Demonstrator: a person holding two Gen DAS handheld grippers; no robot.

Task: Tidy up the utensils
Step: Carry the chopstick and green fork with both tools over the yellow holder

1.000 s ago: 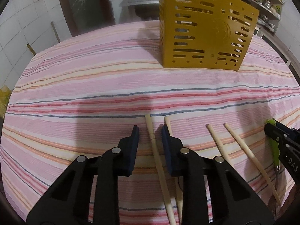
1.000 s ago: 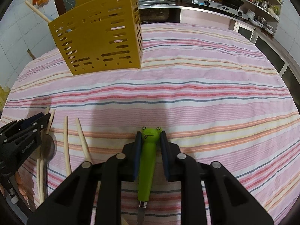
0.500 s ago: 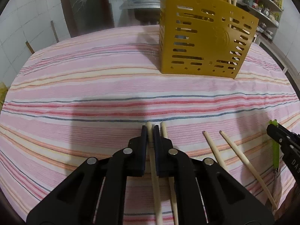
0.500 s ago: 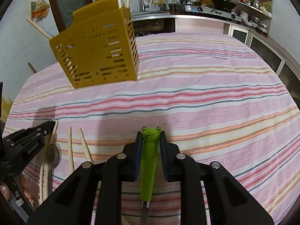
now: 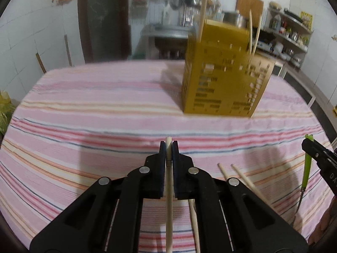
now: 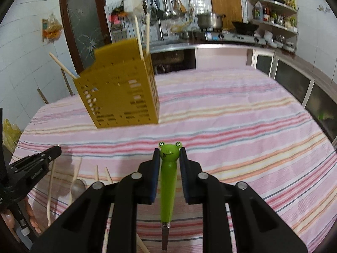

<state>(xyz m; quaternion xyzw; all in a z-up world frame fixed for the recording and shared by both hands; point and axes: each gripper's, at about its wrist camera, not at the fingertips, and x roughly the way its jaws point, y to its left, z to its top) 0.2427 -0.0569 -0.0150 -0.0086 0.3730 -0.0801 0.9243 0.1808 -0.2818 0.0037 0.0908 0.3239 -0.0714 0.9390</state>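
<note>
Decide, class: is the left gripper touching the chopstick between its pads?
Touching. The left wrist view shows the left gripper with both pads closed flat against the chopstick, no gap on either side.

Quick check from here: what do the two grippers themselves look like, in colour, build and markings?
Both match. The left gripper and right gripper are black plastic clamps with cut-out arms, round silver rivets at the pivots and dark blue pads on the fingers. White lettering runs along the side of each, too small to read. No sleeves or cables show.
</note>
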